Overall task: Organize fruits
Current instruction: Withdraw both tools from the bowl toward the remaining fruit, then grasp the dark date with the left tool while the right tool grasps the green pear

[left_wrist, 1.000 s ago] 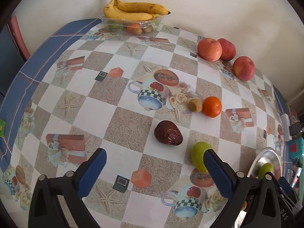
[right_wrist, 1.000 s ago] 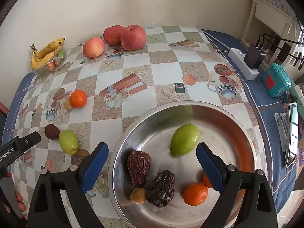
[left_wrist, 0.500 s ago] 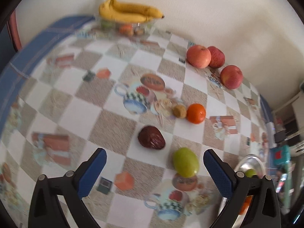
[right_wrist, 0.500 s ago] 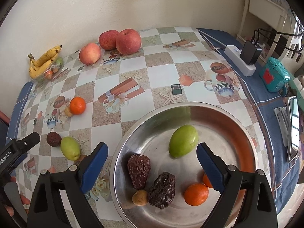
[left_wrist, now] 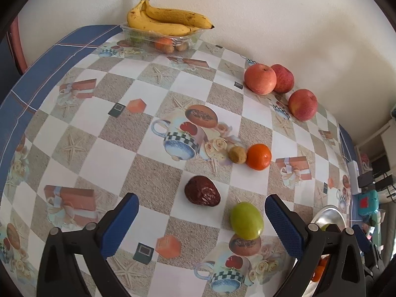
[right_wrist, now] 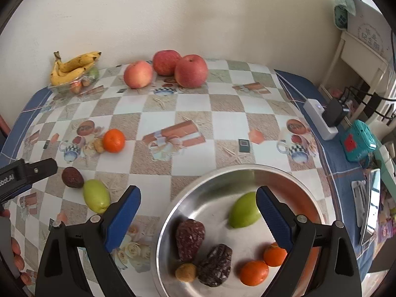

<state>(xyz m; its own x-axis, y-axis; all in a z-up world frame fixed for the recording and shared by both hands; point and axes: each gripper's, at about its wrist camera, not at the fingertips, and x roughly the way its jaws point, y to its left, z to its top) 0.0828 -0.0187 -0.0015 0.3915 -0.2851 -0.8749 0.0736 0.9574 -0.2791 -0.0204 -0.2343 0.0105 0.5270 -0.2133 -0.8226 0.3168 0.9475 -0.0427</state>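
Right under the right gripper [right_wrist: 196, 212], jaws spread wide and holding nothing, sits the metal bowl [right_wrist: 210, 180] with a green fruit, dates and oranges already inside. Over by the left gripper [left_wrist: 201, 219], also wide open, a green fruit [left_wrist: 246, 220] and a date [left_wrist: 201, 194] lie loose on the tablecloth [left_wrist: 81, 116], then an orange [left_wrist: 258, 156]. Apples [left_wrist: 259, 79] and bananas [left_wrist: 168, 21] sit way back by the wall.

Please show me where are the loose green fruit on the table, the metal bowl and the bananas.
loose green fruit [left_wrist: 246, 220], left wrist view, middle of its skin
metal bowl [right_wrist: 198, 188], right wrist view, far-left rim
bananas [left_wrist: 168, 21], left wrist view, middle of the bunch
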